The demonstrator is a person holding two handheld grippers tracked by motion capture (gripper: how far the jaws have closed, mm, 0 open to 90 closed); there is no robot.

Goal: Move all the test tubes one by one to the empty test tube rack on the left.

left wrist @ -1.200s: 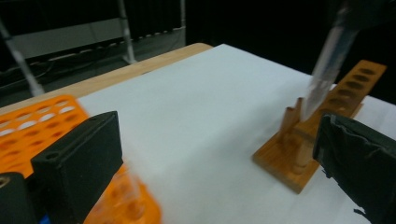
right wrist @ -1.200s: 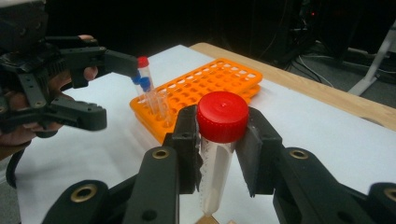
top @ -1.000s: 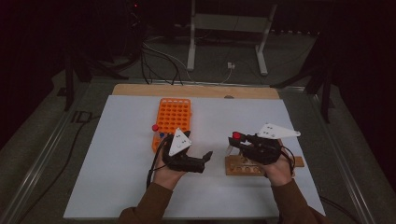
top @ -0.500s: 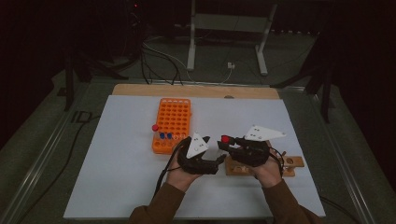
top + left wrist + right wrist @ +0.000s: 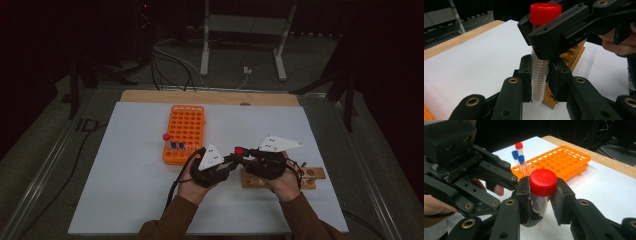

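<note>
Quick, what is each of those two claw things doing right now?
Left gripper: has just been closing; now shut on the red-capped tube, low down.
Right gripper: shut on the same tube, near its cap.

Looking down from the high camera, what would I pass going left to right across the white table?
Orange rack with its capped tubes → left gripper → red-capped tube, gripped by both grippers → right gripper → wooden holder.
</note>
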